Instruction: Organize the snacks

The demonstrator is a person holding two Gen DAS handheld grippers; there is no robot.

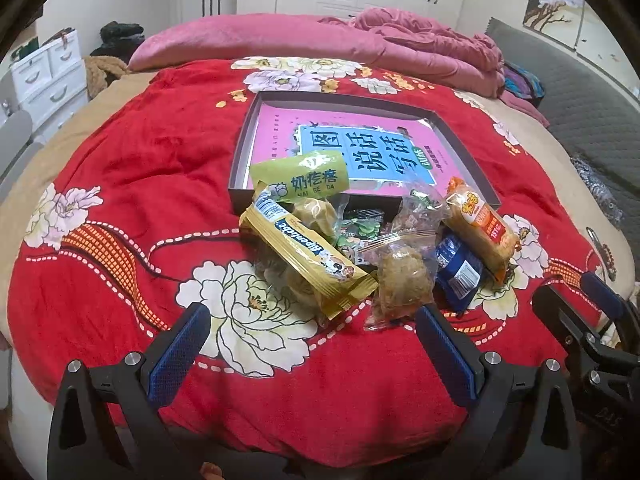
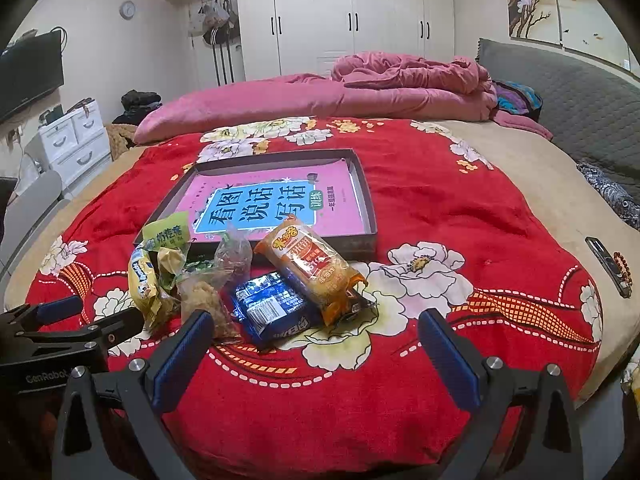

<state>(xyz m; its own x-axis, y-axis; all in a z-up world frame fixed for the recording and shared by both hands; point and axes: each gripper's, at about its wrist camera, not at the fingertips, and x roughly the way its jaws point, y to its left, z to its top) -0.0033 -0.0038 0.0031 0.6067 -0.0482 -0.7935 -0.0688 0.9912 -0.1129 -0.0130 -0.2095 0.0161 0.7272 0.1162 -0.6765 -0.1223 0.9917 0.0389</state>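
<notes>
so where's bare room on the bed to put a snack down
Bare blanket lies right of the box, and more lies between the snack pile and both open tongs, left and right. The box's near edge is crowded with packets. Inside, only the pink book.

Left wrist view sits low over the near edge of the bed (image 1: 120, 184), looking forward across the snack pile (image 1: 352, 248) to the tray (image 1: 460, 148), fairly close. Right wrist view faces the same way from further right, the pile (image 2: 256, 280) left of centre. Both share pile, tray (image 2: 368, 200), pink quilt and wardrobes; each catches the other claw at its edge.
</notes>
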